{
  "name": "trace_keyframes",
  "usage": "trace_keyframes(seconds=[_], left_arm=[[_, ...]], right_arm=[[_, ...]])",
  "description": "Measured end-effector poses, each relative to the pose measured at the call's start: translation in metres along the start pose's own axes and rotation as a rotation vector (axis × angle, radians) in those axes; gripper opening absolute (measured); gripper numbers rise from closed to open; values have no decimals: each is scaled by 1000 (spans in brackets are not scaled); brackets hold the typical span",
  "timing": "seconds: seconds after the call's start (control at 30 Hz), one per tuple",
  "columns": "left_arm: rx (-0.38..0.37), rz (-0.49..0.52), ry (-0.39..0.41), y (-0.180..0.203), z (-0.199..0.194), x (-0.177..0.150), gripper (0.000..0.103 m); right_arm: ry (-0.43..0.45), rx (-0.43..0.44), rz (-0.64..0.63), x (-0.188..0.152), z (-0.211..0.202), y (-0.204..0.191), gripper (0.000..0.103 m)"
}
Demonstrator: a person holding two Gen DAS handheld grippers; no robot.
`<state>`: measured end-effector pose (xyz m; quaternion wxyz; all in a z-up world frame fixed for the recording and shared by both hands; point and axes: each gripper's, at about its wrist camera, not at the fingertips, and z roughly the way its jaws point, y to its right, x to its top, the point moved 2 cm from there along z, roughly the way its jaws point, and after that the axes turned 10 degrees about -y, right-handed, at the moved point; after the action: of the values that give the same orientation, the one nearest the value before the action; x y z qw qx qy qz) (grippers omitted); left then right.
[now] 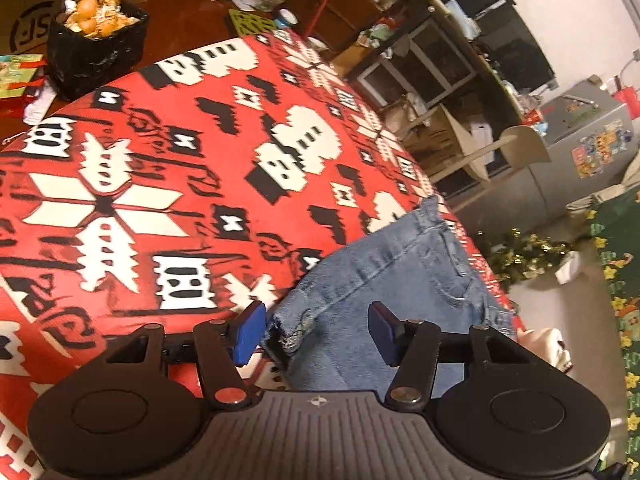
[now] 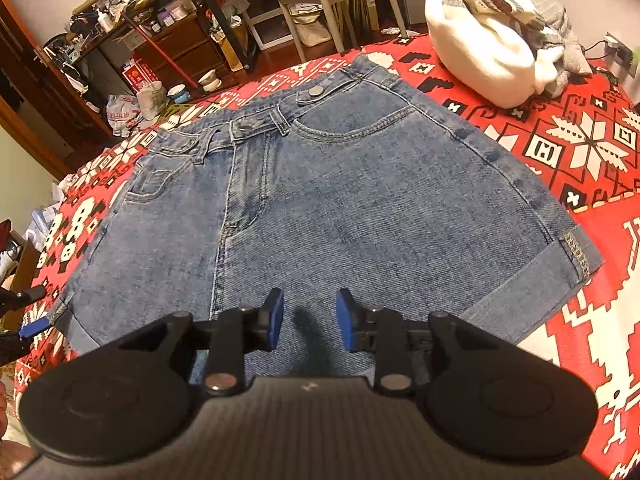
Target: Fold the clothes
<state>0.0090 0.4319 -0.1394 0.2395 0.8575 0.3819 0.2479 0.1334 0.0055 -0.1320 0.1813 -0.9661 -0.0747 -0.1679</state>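
The denim shorts (image 2: 320, 200) lie flat on the red patterned cloth (image 2: 580, 320), waistband far, hems near; my right gripper (image 2: 310, 320) hovers part-open and empty over the near hem's middle; my left gripper (image 1: 316, 330), wider and empty, straddles the left cuff corner.

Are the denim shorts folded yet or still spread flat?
Spread flat. The denim shorts lie open on the red cloth, both cuffed legs and the whole buttoned waistband showing, no fold.
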Motion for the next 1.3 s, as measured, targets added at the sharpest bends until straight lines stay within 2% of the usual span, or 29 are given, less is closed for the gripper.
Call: trace_keyframes(seconds=[0.13, 0.17, 0.2, 0.27, 0.47, 0.6, 0.77, 0.97, 1.13, 1.3], left_arm=[[60, 22, -4, -1, 4, 0, 53], [71, 31, -4, 0, 4, 0, 47], [82, 41, -4, 0, 5, 0, 31], [94, 57, -8, 1, 8, -1, 18], [147, 143, 1, 11, 14, -3, 18], [247, 264, 31, 28, 17, -10, 9], [370, 412, 108, 49, 17, -22, 8], [389, 371, 145, 43, 9, -18, 8], [388, 280, 164, 32, 1, -11, 7], [381, 265, 184, 29, -4, -9, 6]], right_arm=[[1, -4, -4, 0, 0, -1, 32], [1, -5, -5, 0, 0, -1, 32], [1, -6, -6, 0, 0, -2, 32], [3, -6, -7, 0, 0, -1, 32], [3, -10, -8, 0, 0, -1, 32], [3, -14, -10, -1, 0, -1, 32], [6, -27, -21, -1, 0, -1, 32], [10, -42, -22, 0, 0, 1, 32], [22, -42, -6, 3, -2, 7, 32], [23, -40, 1, 6, -1, 11, 32]])
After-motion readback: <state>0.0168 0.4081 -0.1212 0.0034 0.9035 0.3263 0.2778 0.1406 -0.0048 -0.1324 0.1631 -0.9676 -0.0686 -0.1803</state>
